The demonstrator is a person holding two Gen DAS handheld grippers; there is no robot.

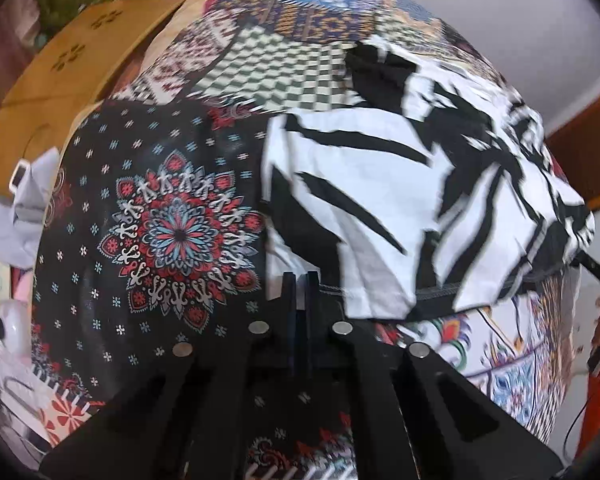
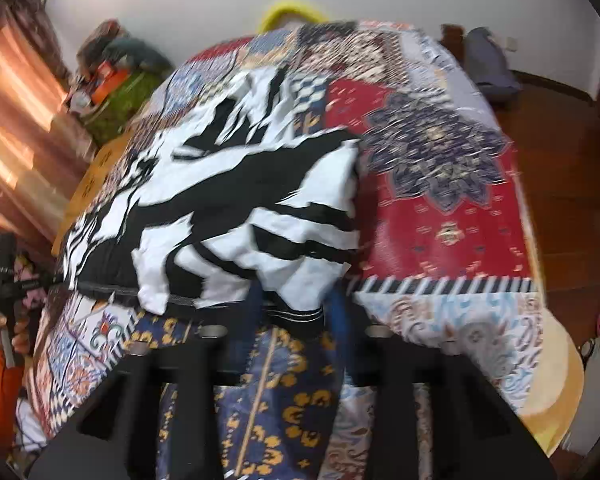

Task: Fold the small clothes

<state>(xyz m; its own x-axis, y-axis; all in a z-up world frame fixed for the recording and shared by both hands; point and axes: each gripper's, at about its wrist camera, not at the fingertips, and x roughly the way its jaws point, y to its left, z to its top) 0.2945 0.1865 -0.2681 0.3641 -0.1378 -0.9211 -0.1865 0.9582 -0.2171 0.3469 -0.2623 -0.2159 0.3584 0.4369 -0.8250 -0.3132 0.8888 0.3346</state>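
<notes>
garment (image 1: pixel 384 208): crumpled thin black-white zebra-print cloth on patchwork-print tablecloth (image 1: pixel 156 208) | left gripper (image 1: pixel 300 280): jaws clenched at garment's hem | right gripper (image 2: pixel 296 300): jaws grasping hem, blurred | only right view: wooden floor (image 2: pixel 572 184)

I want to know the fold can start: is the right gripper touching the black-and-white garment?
Touching: in the right wrist view the garment's hem drapes over the right gripper's fingertips.

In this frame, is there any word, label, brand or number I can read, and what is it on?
None can be read.
Black-and-white garment: abstract stripes only, no lettering.
Patchwork tablecloth: ornament only.
Orange box behind the table: possibly a label, too blurred to read.
</notes>
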